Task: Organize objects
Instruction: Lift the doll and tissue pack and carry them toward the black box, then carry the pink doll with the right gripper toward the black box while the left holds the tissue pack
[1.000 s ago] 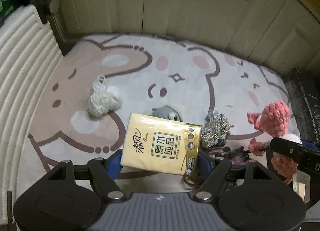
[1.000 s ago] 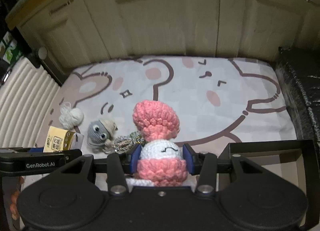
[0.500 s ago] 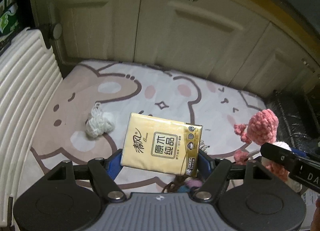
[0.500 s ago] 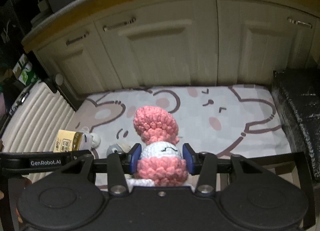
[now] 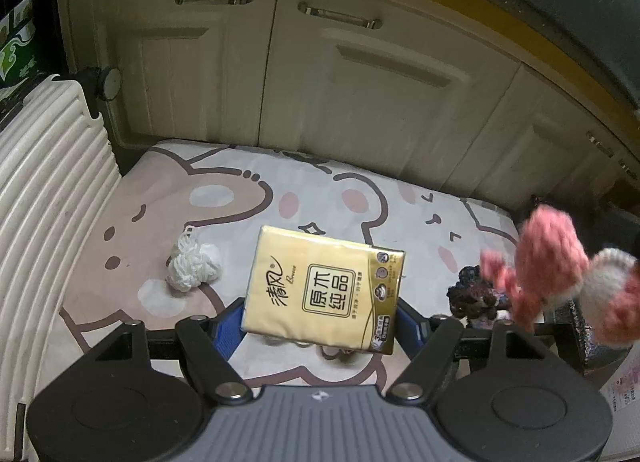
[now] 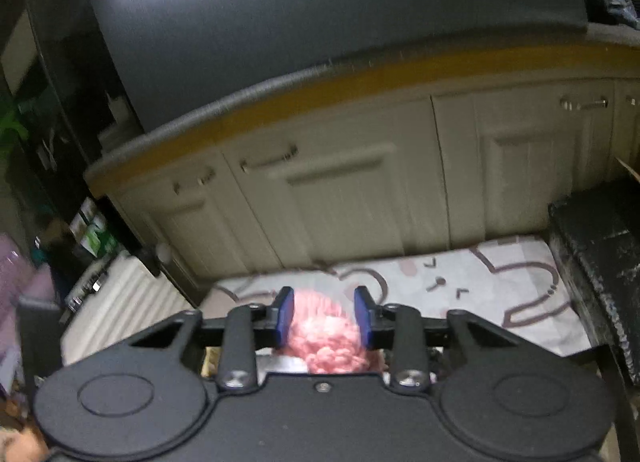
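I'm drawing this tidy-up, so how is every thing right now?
Tissue pack: held above the mat.
Left tongs: shut on the tissue pack.
Pink crochet doll: lifted, squeezed between the pads.
Right tongs: jaws have just been closing, shut on the pink crochet doll.
White yarn ball: lying on the mat, untouched.
Dark yarn toy: lying on the mat.
Cabinet doors: shut.

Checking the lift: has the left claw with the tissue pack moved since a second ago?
Yes. The left claw and tissue pack rose: the cabinet doors now fill more of its view.
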Motion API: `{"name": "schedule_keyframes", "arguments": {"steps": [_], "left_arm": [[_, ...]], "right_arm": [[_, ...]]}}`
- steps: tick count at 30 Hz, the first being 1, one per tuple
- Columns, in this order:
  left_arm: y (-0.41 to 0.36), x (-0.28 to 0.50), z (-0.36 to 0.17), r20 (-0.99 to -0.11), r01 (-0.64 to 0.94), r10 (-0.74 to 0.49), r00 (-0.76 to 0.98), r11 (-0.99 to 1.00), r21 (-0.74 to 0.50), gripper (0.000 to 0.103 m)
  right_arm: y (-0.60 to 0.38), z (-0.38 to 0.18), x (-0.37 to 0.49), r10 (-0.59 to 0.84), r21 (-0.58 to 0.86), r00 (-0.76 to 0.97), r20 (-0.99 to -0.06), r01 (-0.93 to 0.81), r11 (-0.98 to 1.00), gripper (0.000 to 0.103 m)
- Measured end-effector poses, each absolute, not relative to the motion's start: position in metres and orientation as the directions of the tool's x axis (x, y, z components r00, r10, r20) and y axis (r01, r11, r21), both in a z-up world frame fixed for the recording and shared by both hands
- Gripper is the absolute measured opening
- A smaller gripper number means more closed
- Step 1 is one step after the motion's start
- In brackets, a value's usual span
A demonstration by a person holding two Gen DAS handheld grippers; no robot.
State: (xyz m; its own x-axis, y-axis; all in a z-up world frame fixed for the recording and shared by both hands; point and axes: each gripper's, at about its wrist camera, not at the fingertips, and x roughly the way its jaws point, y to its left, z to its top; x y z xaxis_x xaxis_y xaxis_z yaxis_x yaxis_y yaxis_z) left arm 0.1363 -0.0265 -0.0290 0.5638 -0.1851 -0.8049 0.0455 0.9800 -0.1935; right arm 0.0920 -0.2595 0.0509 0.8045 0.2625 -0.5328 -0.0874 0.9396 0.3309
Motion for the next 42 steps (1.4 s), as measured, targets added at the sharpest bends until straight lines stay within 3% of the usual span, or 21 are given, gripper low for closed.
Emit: {"name": "schedule_keyframes", "arguments": {"steps": [1, 4, 14, 16, 20, 21, 35, 36, 41, 42], "left_arm": [[-0.027, 0.136, -0.029, -0.805, 0.046, -0.186, 0.563, 0.980, -0.194, 0.075], [-0.027, 0.138, -0.032, -0.808, 0.048, -0.189, 0.558, 0.979, -0.196, 0.075], [-0.028, 0.141, -0.049, -0.835, 0.074, -0.200, 0.512, 0.979, -0.189, 0.075], [-0.026, 0.142, -0.054, -0.841, 0.070, -0.194, 0.504, 0.980, -0.184, 0.075], [-0.020, 0.146, -0.058, -0.846, 0.055, -0.181, 0.502, 0.983, -0.178, 0.075], [-0.019, 0.146, -0.059, -0.847, 0.052, -0.178, 0.501, 0.983, -0.176, 0.075], [-0.011, 0.157, -0.075, -0.868, 0.034, -0.154, 0.473, 0.987, -0.157, 0.075], [-0.011, 0.158, -0.076, -0.869, 0.033, -0.153, 0.471, 0.987, -0.156, 0.075], [-0.011, 0.159, -0.077, -0.872, 0.033, -0.147, 0.467, 0.988, -0.149, 0.075], [-0.011, 0.159, -0.077, -0.872, 0.033, -0.147, 0.468, 0.988, -0.149, 0.075]], "right_arm": [[-0.262, 0.053, 0.091, 0.274, 0.357, 0.808, -0.522, -0.084, 0.930, 0.000], [-0.262, 0.049, 0.094, 0.293, 0.364, 0.788, -0.541, -0.094, 0.927, 0.000], [-0.242, -0.030, 0.118, 0.245, 0.227, 0.552, -0.797, -0.102, 0.969, 0.003], [-0.239, -0.050, 0.119, 0.253, 0.228, 0.485, -0.837, -0.109, 0.967, 0.013], [-0.230, -0.085, 0.122, 0.289, 0.267, 0.380, -0.879, -0.110, 0.957, 0.056], [-0.225, -0.093, 0.123, 0.289, 0.265, 0.357, -0.888, -0.117, 0.957, 0.058], [-0.169, -0.158, 0.138, 0.229, 0.181, 0.201, -0.953, -0.231, 0.956, 0.062], [-0.169, -0.158, 0.138, 0.228, 0.180, 0.199, -0.953, -0.235, 0.955, 0.060], [-0.161, -0.151, 0.136, 0.231, 0.163, 0.216, -0.949, -0.290, 0.943, 0.032], [-0.159, -0.149, 0.135, 0.228, 0.156, 0.218, -0.949, -0.304, 0.940, 0.032]]}}
